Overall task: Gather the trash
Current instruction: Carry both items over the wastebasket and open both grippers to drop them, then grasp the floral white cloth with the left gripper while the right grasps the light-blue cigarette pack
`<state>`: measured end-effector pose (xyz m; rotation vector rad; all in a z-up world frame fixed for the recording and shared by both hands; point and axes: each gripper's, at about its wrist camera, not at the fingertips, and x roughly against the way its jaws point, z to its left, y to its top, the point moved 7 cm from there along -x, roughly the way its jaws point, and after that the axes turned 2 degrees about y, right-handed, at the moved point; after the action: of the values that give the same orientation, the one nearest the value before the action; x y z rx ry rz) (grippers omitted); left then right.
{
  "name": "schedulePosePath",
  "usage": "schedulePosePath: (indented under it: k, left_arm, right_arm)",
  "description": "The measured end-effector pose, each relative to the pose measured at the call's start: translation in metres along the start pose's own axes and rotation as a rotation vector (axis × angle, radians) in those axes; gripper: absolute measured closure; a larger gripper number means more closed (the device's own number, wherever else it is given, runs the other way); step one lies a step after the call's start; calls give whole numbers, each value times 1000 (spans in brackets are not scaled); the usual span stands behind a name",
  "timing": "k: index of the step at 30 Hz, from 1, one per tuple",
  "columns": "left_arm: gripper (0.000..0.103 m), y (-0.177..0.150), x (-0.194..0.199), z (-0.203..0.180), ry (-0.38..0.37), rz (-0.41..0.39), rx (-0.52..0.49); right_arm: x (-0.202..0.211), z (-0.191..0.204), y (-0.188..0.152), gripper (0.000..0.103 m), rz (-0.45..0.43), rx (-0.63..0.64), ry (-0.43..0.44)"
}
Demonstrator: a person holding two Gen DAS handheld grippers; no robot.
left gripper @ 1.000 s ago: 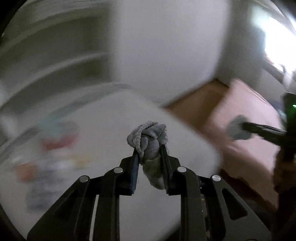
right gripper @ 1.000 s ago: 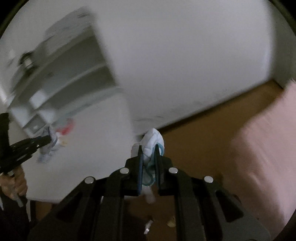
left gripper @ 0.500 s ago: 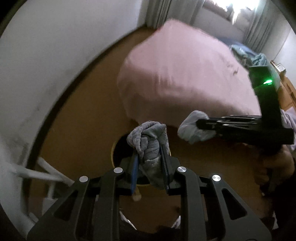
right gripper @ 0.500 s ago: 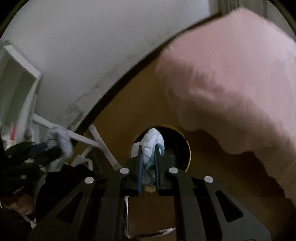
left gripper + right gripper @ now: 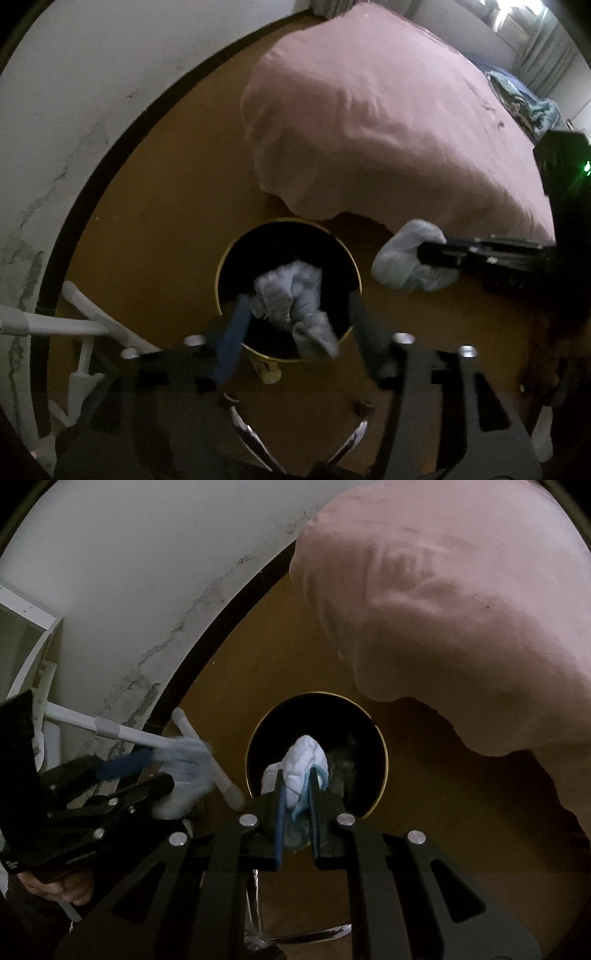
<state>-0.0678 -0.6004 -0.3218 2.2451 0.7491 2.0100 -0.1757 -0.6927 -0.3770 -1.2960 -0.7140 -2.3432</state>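
Observation:
A black bin with a gold rim stands on the brown floor; it also shows in the right wrist view. My left gripper is open above the bin, and a crumpled grey wad hangs loose between its spread fingers over the bin's mouth. My right gripper is shut on a white wad with a blue strap, held over the bin's near rim. In the left wrist view the right gripper with its wad is to the right of the bin.
A pink-covered bed lies just behind the bin. A white wall with a dark skirting curves on the left. White table legs stand at lower left. A small pale scrap lies on the floor by the bin.
Both grippers swung from the white table down over the bin. The left gripper's fingers have spread apart and the grey wad is now loose between them. The right gripper stays shut.

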Motion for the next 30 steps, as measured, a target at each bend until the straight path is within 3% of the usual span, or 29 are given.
schedulePosePath:
  k: [6,8,9,10,15,18,20,24,30]
  left_arm:
    - [34,7,17,-3,12,-36,-19]
    - [30,9,32,-6,24,-59,-26]
    - [26,10,42,-8,30,-75,-30]
    - [24,11,50,-11,28,-87,-36]
    - [12,14,119,-32,29,-206,-96]
    - [8,7,179,-34,42,-318,-117]
    - [7,-4,225,-19,103,-397,-94]
    - [7,-44,289,42,217,-454,38]
    - [7,-166,374,193,466,-447,385]
  right_arm:
    - [-2,3,4,88,10,10,-10]
    - [2,5,4,72,6,16,-15]
    - [5,6,5,49,-4,18,-17]
    - [10,8,7,34,-18,22,-19]
    - [42,23,15,33,-79,50,-44]
    - [75,54,22,32,-145,125,-61]
    - [95,91,28,31,-188,189,-48]
    - [121,203,24,30,-250,396,29]
    - [103,405,-24,30,-198,731,240]
